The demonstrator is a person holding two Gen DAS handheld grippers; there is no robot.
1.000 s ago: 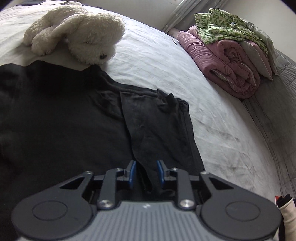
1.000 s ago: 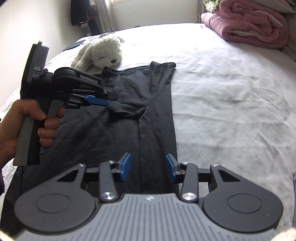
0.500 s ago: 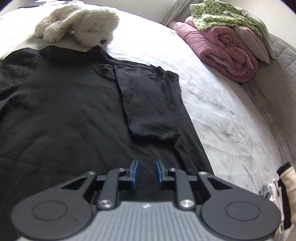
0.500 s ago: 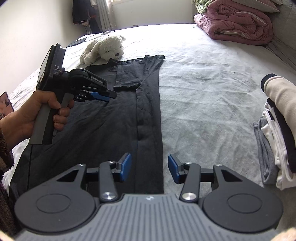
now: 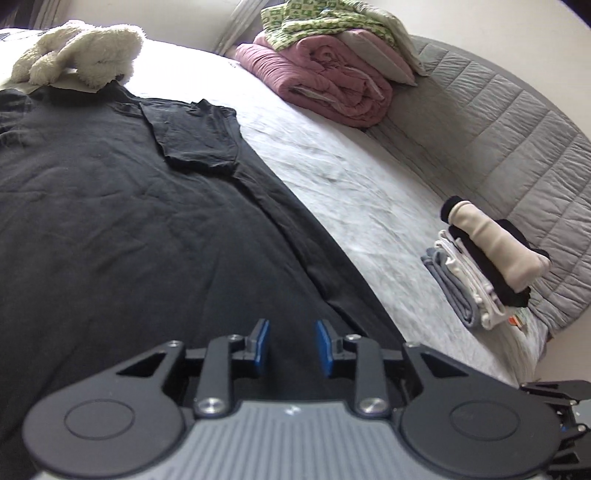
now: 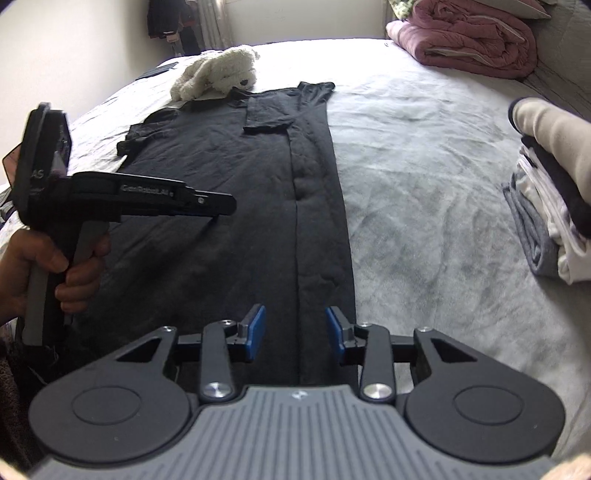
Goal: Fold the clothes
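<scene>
A black T-shirt lies flat on the grey bed sheet, its right side and sleeve folded inward along a long straight edge. My left gripper hovers open over the shirt's near hem, nothing between its blue pads. In the right wrist view the left gripper is held by a hand above the shirt's left part. My right gripper is open above the folded strip at the hem, holding nothing.
A stack of folded clothes sits to the right on the bed. A white plush toy lies at the shirt's collar. Rolled pink bedding with a green cloth lies at the far right, beside a quilted grey headboard.
Both grippers have drawn back from the sleeve area toward the shirt's near hem. The folded stack has come into view at the right. Both stay open.
</scene>
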